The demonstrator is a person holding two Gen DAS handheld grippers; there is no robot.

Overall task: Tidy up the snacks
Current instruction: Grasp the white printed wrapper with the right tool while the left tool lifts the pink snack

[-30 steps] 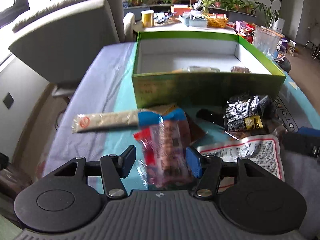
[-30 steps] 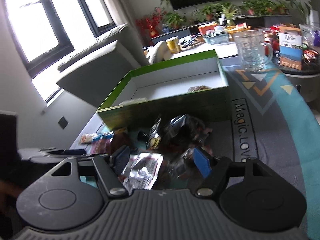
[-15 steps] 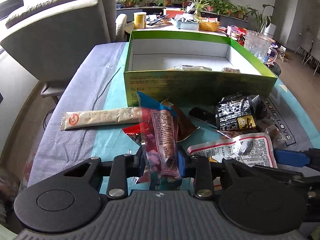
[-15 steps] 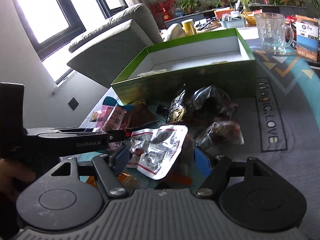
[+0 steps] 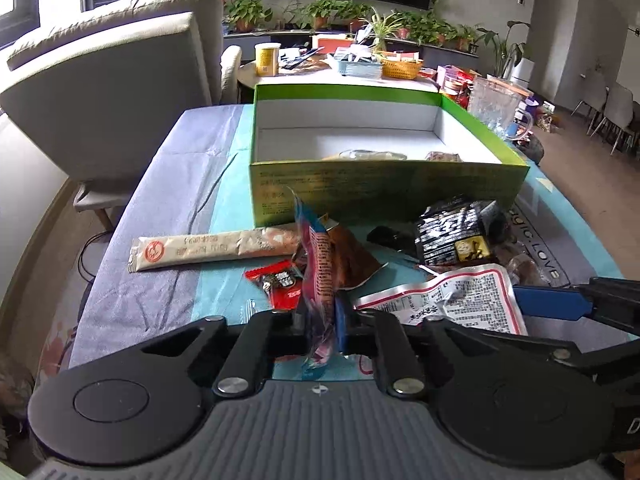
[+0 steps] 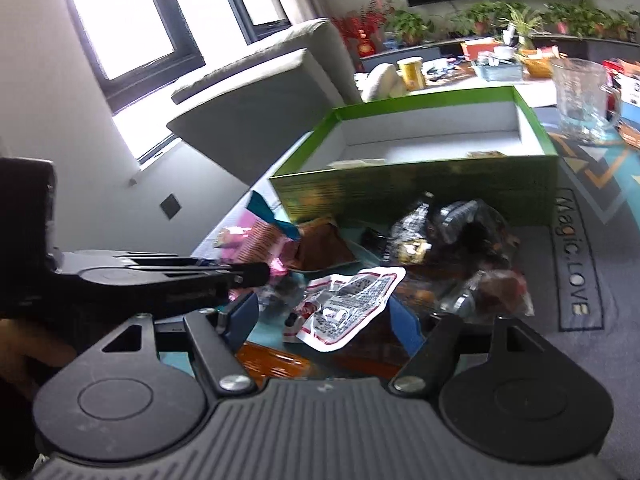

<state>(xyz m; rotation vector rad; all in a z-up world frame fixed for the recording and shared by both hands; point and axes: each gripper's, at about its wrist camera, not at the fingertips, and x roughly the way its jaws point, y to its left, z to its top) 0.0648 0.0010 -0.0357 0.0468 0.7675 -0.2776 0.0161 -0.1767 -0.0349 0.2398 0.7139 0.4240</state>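
At the left of the worktop [image 5: 168,184] lies a long beige paper-wrapped stick packet [image 5: 212,246], then a small red sachet [image 5: 278,282]. Just right of it the left gripper [image 5: 320,326] has just been closing and now pinches the lower end of a pink-and-blue clear plastic snack packet [image 5: 316,264], which stands upright between the pads. Behind stands the open green cardboard box [image 5: 360,196], with what look like two packets already inside, though its near wall hides most of them. Further right, the right gripper [image 6: 326,318] is spread around a white foil pouch with a red border [image 6: 348,304], not pressing it. To do this well, lift the pinched packet straight up until it clears the box wall, carry it over, and release low inside.
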